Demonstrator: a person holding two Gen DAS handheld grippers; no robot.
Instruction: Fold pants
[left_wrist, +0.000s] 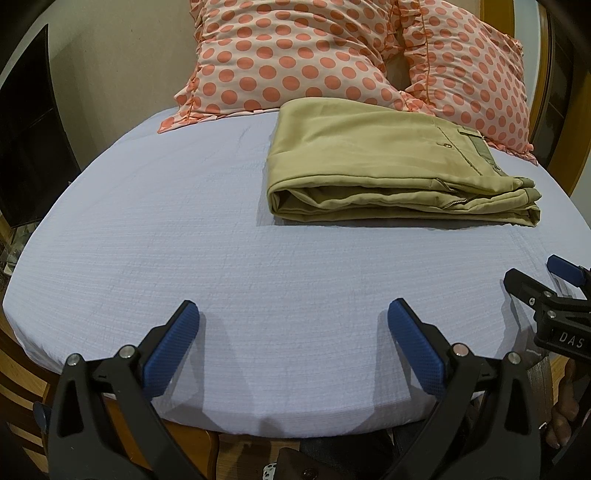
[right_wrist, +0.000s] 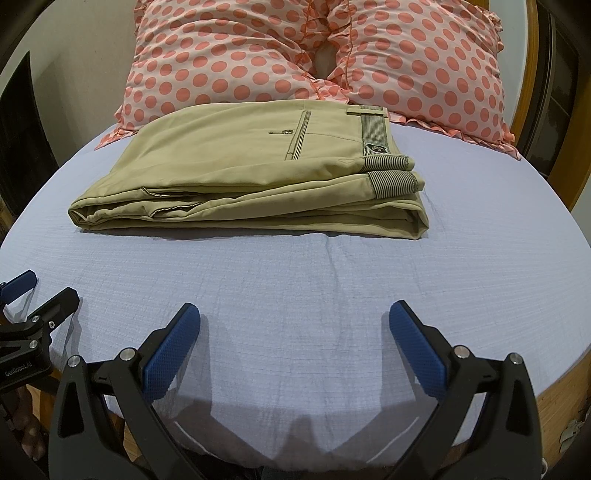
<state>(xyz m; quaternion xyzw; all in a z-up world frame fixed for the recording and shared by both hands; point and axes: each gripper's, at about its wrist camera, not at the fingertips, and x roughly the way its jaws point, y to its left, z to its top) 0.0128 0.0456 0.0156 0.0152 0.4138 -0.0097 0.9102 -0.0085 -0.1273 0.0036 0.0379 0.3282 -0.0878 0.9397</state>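
Observation:
The khaki pants (left_wrist: 376, 166) lie folded into a flat rectangular stack on the light blue bed sheet (left_wrist: 184, 240), just in front of the pillows. In the right wrist view the pants (right_wrist: 240, 173) show a back pocket and a striped waistband on the right. My left gripper (left_wrist: 293, 314) is open and empty, low over the near edge of the bed, well short of the pants. My right gripper (right_wrist: 294, 314) is open and empty too, near the front edge. The right gripper also shows at the right edge of the left wrist view (left_wrist: 543, 284).
Two pink polka-dot pillows (right_wrist: 258, 62) lean at the head of the bed behind the pants. A wooden bed frame (right_wrist: 554, 402) shows below the sheet. A dark cabinet (left_wrist: 26, 147) stands to the left of the bed.

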